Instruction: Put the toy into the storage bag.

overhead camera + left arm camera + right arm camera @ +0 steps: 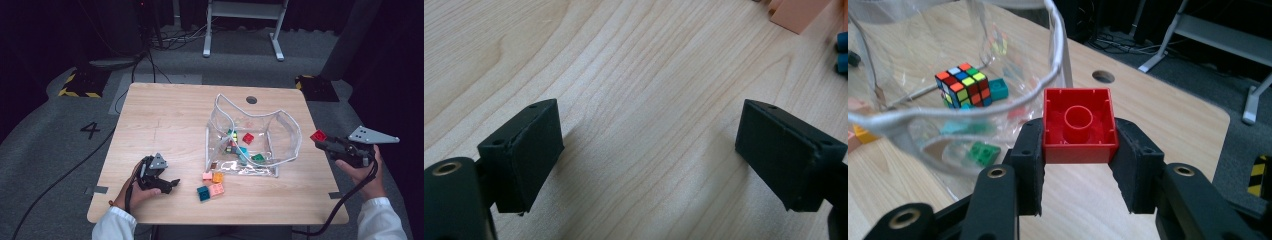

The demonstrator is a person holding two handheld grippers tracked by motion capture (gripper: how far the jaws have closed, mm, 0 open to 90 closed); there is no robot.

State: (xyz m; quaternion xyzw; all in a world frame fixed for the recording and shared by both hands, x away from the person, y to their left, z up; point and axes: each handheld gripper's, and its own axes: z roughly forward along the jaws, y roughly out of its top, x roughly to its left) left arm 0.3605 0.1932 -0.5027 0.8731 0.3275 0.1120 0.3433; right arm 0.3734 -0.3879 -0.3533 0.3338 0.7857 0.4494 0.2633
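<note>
Right gripper (pixel 1078 165) clamps red brick (pixel 1079 125) (hollow underside showing); left gripper (pixel 649 150) gapes.

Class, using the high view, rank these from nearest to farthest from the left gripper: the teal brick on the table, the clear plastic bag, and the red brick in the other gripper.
1. The teal brick, just right of the left gripper, on the table.
2. The clear plastic bag, farther right and back, mid-table.
3. The red brick, held by the right gripper beyond the table's right edge.
</note>
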